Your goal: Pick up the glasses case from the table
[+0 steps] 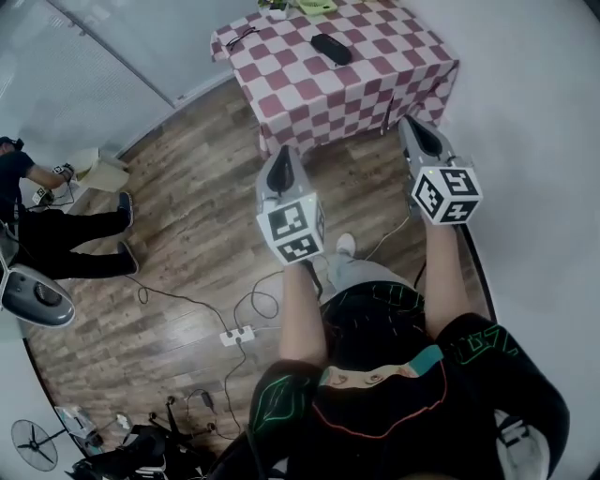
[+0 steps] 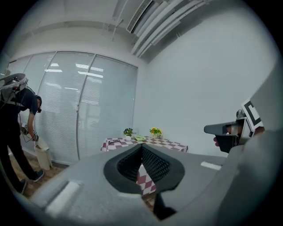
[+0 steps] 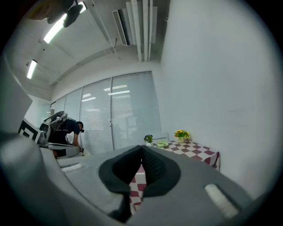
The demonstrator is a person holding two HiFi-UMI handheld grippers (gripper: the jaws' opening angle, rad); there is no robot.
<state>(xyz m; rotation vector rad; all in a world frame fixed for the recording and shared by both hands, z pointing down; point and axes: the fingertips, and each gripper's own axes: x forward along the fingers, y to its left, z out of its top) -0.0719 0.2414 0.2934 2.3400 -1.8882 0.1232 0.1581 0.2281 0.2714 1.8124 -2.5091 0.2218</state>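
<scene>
The black glasses case [image 1: 330,49] lies on the table with the red-and-white checked cloth [image 1: 375,70], far ahead of both grippers in the head view. My left gripper [image 1: 279,161] and right gripper [image 1: 418,129] are held side by side over the wooden floor, short of the table, both pointing toward it. In the left gripper view the left gripper [image 2: 141,148] has its jaws closed together with nothing between them. The right gripper [image 3: 141,150] looks the same in its own view. I cannot make out the case in either gripper view.
On the table also lie a pair of glasses [image 1: 242,37], a green item [image 1: 316,7] and small potted flowers [image 2: 155,131]. A person [image 1: 42,225] bends over at the left by the glass wall. Cables and a power strip [image 1: 236,335] lie on the floor behind the grippers.
</scene>
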